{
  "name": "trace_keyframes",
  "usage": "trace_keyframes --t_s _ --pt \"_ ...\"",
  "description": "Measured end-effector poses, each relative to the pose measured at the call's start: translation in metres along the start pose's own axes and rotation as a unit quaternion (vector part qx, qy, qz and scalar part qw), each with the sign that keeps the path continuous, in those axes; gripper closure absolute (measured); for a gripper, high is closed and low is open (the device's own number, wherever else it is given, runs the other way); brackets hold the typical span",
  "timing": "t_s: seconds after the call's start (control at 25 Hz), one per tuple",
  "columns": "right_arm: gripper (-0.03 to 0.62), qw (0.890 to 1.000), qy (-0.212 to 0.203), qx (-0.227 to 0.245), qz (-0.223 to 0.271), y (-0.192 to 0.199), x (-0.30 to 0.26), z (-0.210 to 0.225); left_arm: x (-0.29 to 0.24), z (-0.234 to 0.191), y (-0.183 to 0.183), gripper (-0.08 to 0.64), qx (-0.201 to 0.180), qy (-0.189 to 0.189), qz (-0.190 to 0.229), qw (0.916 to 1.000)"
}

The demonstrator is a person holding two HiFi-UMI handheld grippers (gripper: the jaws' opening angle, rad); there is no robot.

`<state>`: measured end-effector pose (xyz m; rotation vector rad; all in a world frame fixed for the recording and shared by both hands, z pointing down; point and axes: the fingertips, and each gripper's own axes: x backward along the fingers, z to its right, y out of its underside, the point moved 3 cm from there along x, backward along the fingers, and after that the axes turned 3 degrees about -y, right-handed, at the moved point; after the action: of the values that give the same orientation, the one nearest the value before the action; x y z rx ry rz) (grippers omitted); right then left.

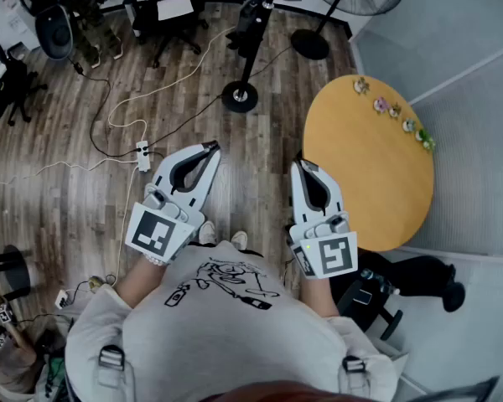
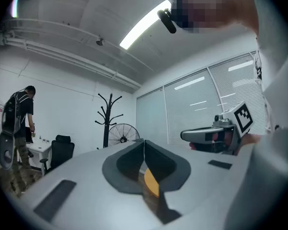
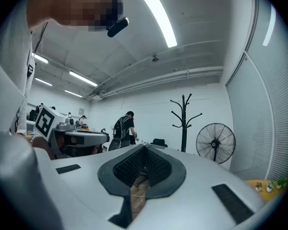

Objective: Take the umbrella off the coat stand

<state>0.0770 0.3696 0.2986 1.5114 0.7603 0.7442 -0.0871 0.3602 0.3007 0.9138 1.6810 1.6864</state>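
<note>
Stage: start, nothing done yet | left gripper (image 1: 210,148) and right gripper (image 1: 300,167): jaws pressed together, empty, lower centre | coat stand (image 1: 252,57): top centre, well apart | umbrella (image 1: 250,17): apparently the dark shape on its pole, not certain | remaining: approach, grasp, lift off

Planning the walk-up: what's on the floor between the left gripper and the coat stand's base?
Head view: only bare wood-plank floor between the left gripper and the black coat stand's round base; a thin black cable runs just beside.
</note>
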Motion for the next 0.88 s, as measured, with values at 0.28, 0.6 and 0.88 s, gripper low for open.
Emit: trace_keyframes --t_s 0.28,0.6,0.88 --pt "0.578 1.000 0.006 -0.002 0.004 -0.002 0.003 -0.008 0.010 0.000 0.003 0.551 0.002 0.004 -0.003 1.0000" --pt "0.577 1.000 0.008 0.001 0.007 -0.003 -0.004 -0.025 0.022 -0.010 0.006 0.551 0.010 0.012 -0.001 0.9999" --pt "0.577 1.000 0.013 0.002 0.005 -0.005 -0.017 -0.049 0.046 -0.030 0.003 0.551 0.014 0.009 0.002 0.9999"
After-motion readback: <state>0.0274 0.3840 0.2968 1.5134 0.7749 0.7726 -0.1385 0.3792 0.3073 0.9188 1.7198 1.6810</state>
